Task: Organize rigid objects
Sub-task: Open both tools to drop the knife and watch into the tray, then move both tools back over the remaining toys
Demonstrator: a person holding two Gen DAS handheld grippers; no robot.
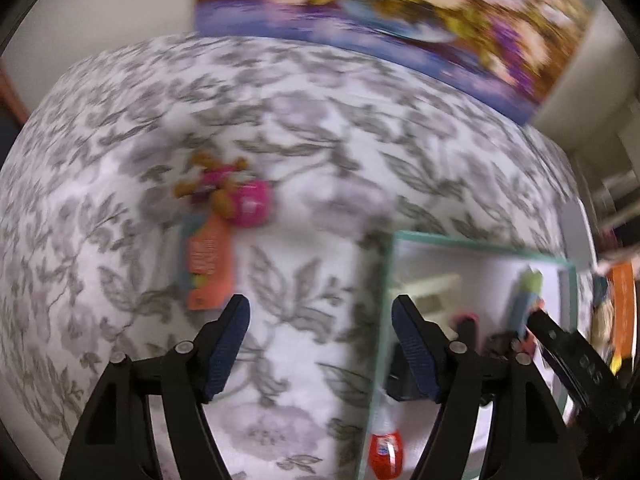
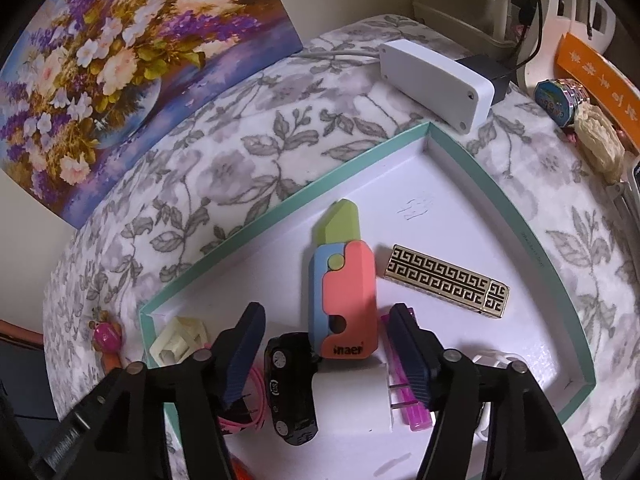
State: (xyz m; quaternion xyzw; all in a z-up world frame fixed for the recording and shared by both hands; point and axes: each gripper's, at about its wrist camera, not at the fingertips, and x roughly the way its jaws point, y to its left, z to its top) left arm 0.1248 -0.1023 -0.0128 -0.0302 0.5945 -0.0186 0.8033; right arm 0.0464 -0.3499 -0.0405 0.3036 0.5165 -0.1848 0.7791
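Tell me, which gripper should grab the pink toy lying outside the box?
The left gripper, probably. It's open over the cloth, and the pink toy lies just ahead of it. The right gripper is over the teal box, farther from the toy.

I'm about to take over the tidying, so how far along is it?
Done: the toy knife, gold lighter, black toy car and cream piece lie in the teal-rimmed tray. In hand: nothing; the left gripper and right gripper are both open and empty. Left: the pink toy and orange tag lie on the floral cloth.
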